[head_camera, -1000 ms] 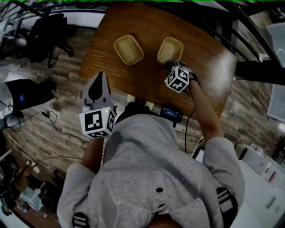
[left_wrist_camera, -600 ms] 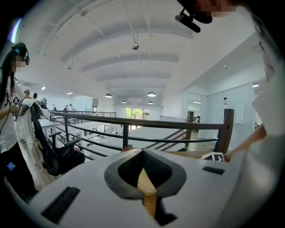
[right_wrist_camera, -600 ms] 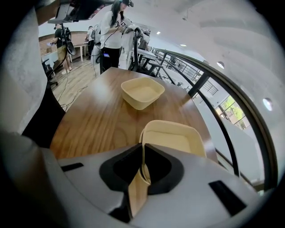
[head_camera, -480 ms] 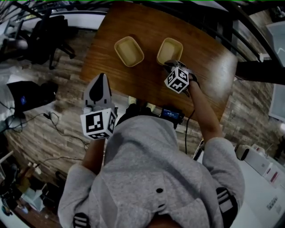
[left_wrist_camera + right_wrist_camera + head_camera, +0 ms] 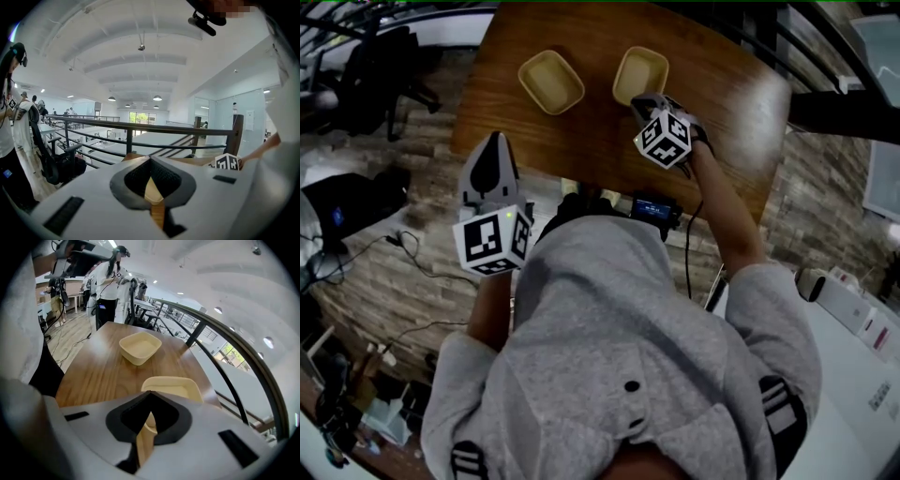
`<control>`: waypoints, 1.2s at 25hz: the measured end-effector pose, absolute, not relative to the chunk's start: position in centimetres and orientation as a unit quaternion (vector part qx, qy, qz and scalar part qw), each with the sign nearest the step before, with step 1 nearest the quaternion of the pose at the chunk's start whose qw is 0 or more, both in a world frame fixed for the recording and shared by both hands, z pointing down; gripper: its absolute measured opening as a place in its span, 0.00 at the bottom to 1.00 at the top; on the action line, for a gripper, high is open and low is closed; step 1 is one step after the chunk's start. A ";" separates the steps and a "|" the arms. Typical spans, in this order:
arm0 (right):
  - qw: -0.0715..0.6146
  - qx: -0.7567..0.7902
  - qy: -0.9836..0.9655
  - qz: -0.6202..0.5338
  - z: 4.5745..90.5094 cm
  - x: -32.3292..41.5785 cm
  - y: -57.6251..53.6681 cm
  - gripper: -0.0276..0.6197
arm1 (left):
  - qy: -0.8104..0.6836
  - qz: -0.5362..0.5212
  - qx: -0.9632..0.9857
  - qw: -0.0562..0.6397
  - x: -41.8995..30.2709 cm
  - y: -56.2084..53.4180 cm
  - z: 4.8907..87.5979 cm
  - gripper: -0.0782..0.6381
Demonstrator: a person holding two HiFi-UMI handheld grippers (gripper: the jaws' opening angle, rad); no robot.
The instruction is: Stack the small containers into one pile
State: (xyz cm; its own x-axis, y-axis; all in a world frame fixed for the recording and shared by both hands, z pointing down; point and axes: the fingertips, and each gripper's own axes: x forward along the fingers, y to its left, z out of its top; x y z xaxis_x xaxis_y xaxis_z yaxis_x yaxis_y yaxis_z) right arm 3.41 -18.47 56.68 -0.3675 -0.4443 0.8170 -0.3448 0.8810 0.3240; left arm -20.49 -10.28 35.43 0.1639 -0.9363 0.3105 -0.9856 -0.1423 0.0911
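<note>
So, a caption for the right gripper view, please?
Right gripper, jaws closed on rim of near container; far container beyond on wooden table.

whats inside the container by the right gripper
The right container looks empty where its inside shows; the right gripper covers its near end, so that part cannot be checked.

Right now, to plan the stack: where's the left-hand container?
Head view: the left-hand container sits on the table, left of the other container and apart from it.

Open tabletop [image 5: 598, 86] lies between left container [image 5: 550, 81] and right container [image 5: 640, 73]; railing [image 5: 126, 127] beyond.
</note>
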 end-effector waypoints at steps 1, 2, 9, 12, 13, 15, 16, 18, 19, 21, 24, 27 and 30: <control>0.498 0.251 -0.829 -0.045 56.1 3.4 -18.6 0.07 | -0.638 0.091 0.752 0.137 -20.3 -10.3 35.5 0.13; 0.485 0.261 -0.834 -0.038 55.5 3.4 -18.6 0.07 | -0.637 0.092 0.753 0.136 -20.2 -10.4 35.6 0.13; 0.378 0.368 -0.848 0.051 51.0 4.3 -18.0 0.06 | -0.613 0.097 0.771 0.143 -18.6 -11.2 36.8 0.13; 0.325 0.408 -0.850 0.077 48.7 4.7 -18.3 0.07 | -0.602 0.098 0.780 0.138 -17.9 -12.0 36.9 0.13; 0.312 0.418 -0.849 0.079 47.9 4.9 -18.4 0.06 | -0.598 0.099 0.783 0.138 -17.6 -12.1 37.0 0.13; 0.293 0.436 -0.847 0.082 46.7 5.5 -18.0 0.06 | -0.591 0.104 0.788 0.141 -17.0 -12.1 37.3 0.13; 0.285 0.444 -0.845 0.084 46.3 5.8 -17.8 0.06 | -0.588 0.108 0.789 0.141 -16.8 -12.0 37.4 0.13; 0.270 0.460 -0.841 0.089 45.5 6.3 -17.3 0.06 | -0.581 0.116 0.793 0.140 -16.2 -12.1 37.5 0.13; 0.263 0.467 -0.839 0.093 45.1 6.4 -17.1 0.06 | -0.577 0.119 0.796 0.139 -16.0 -12.2 37.6 0.13; 0.249 0.477 -0.837 0.100 44.4 6.5 -16.7 0.06 | -0.569 0.121 0.802 0.138 -15.6 -12.5 37.8 0.13; 0.232 0.495 -0.831 0.106 43.4 6.9 -16.0 0.06 | -0.557 0.126 0.809 0.139 -15.1 -12.8 38.3 0.13; 0.221 0.512 -0.823 0.110 42.4 7.6 -15.1 0.06 | -0.541 0.147 0.818 0.128 -14.3 -12.7 39.2 0.15; 0.216 0.525 -0.816 0.113 41.9 8.9 -14.3 0.06 | -0.520 0.163 0.829 0.126 -13.0 -12.4 40.2 0.20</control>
